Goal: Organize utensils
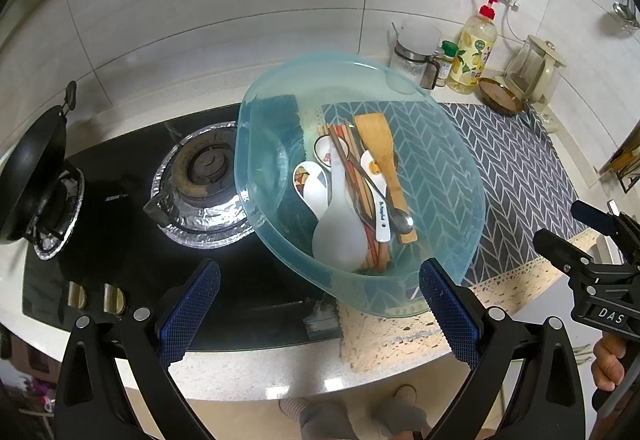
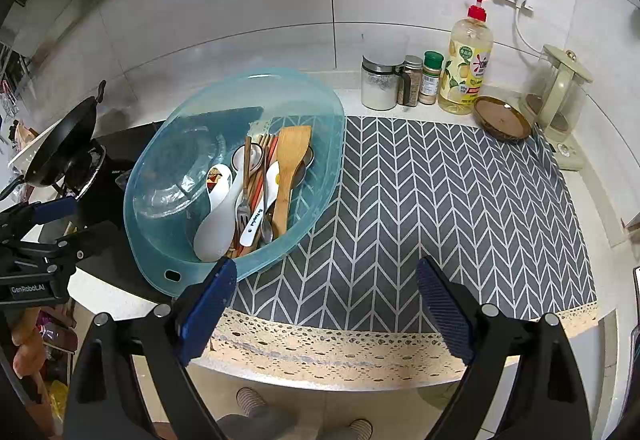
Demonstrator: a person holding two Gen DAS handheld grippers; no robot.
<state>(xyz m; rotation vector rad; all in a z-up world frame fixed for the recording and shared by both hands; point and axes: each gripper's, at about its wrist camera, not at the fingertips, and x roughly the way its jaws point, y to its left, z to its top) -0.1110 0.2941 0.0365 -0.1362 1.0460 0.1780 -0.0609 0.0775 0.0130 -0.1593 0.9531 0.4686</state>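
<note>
Both grippers, left [image 1: 320,304] and right [image 2: 324,300], gape empty before the basin [image 2: 320,160]; its stiff, light wooden spatula [image 2: 290,168] wants a mid-handle pinch.

Blue basin [image 2: 168,200] holding wooden spatula [image 2: 290,164] and spoons, lying beyond left fingertip [image 2: 216,280]; right gripper [image 2: 326,300] hovering agape over herringbone mat [image 2: 440,208].

My left wrist view looks down, close, over the stove [image 1: 120,196]; right over the mat [image 2: 440,208]; both share the basin [image 1: 440,144], seemingly.
</note>
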